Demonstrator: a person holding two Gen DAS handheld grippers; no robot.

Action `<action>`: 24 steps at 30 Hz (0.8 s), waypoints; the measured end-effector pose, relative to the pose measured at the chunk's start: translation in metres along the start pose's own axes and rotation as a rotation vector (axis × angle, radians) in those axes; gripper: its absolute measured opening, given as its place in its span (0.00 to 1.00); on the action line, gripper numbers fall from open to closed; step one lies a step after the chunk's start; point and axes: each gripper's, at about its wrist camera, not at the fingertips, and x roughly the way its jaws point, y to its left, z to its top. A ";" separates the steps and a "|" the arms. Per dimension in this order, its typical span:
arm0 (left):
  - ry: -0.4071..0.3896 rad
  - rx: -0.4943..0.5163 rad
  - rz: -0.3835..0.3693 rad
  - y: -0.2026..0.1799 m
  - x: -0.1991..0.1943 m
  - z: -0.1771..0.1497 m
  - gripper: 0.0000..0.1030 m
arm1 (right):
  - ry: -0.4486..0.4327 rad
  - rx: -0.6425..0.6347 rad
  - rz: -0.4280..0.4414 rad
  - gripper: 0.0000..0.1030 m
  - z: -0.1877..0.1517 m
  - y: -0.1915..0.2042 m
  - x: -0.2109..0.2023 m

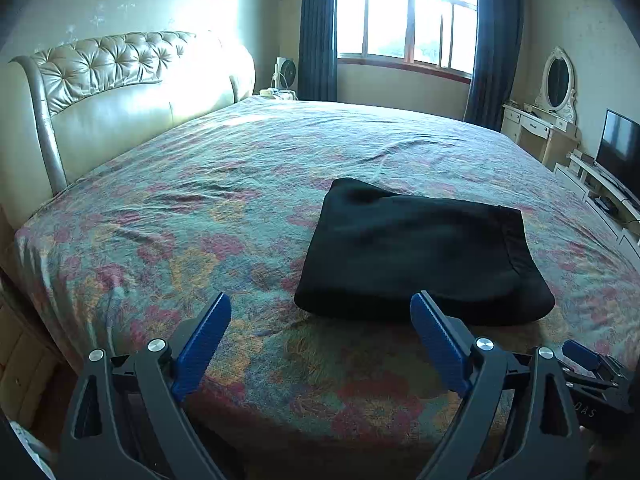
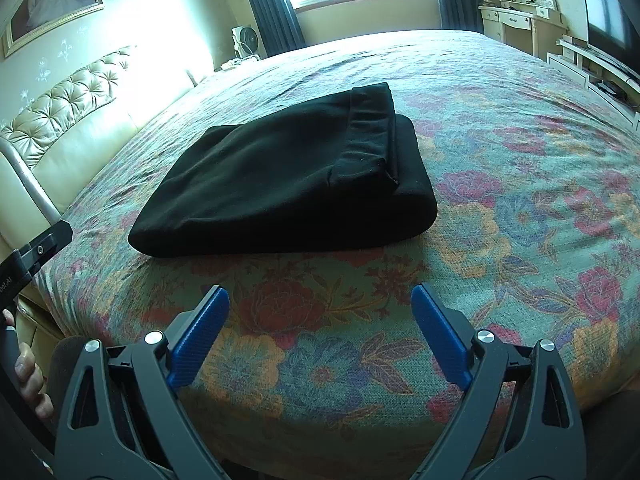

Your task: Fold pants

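My left gripper (image 1: 320,312), the black clamp with ribbed blue pads, hangs just above the near edge of the bed with its jaws spread wide and nothing between them. One blue tip overlaps the front fold of the pants in my view, but I can't tell if it's actually touching. Moving right, the black knit pants (image 1: 424,252) sit on the flowery bedspread (image 1: 160,208) as a chunky folded rectangle, waistband flap on top toward the far right corner, looks pretty much done to me. Further right, my right gripper (image 2: 320,304) is the same deal: jaws wide apart, gripping nothing, hovering over bare bedspread just short of the bundle.

What could go sideways from here: that top waistband layer (image 2: 368,136) sits a bit skewed and doesn't line up with the layer under it, so if I nudge the stack with a pad while backing off, it could slide and the fold opens up. The fabric's soft and thick, so it might also spring open on its own. Snagging the bedspread would drag everything too.
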 end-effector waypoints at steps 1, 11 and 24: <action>-0.010 0.010 0.002 -0.001 -0.002 0.000 0.87 | 0.002 0.002 0.000 0.90 0.000 0.000 0.000; 0.080 0.084 -0.036 -0.012 -0.002 -0.004 0.87 | 0.021 0.004 0.010 0.90 -0.004 -0.001 0.005; 0.116 0.126 -0.031 -0.019 0.006 -0.008 0.87 | 0.016 0.033 0.005 0.90 -0.002 -0.010 0.003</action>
